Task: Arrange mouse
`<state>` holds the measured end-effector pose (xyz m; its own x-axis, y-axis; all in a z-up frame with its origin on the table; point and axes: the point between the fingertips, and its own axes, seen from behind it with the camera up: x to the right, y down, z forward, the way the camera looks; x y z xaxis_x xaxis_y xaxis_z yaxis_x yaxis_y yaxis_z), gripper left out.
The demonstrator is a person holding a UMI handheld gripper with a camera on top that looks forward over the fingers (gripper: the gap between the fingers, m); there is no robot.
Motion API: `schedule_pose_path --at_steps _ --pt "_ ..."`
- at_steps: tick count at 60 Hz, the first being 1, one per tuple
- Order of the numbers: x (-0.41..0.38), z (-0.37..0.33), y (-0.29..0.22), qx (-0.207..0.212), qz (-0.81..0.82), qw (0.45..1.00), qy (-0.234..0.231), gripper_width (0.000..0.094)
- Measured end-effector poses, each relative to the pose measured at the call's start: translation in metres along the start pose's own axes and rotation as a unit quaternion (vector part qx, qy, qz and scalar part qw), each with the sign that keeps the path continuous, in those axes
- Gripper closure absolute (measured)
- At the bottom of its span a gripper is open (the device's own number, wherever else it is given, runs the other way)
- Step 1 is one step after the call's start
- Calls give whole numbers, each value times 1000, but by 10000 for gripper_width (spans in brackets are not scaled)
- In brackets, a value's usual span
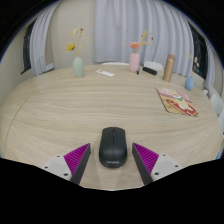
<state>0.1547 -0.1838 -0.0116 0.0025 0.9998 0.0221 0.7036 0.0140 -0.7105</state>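
Soft, even daylight comes through the pale curtains (110,25) behind the round table (60,115), leaving its wood top bright with only faint shadows. The wide lens bends the table's far edge into a curve, and things near the curtains look slightly soft.

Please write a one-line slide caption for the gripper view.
Open gripper with jaws either side of a black computer mouse on a round wooden table.
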Motion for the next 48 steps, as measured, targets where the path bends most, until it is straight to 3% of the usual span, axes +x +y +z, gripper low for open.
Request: schedule_pose_path --at_steps 16,20,22,31,40,48 --pt "-5 14 -11 -2 1 1000 -12 154" --pt "-4 16 -13 -3 -7 1000 -13 271" --pt "-3 17 -14 -3 -8 1000 -11 454" --pt "-4 15 -18 -10 -9 1000 -9 557" --pt "9 -6 -44 -3 6 1000 3 594" --pt "55 -30 -116 34 35 999 17 593"
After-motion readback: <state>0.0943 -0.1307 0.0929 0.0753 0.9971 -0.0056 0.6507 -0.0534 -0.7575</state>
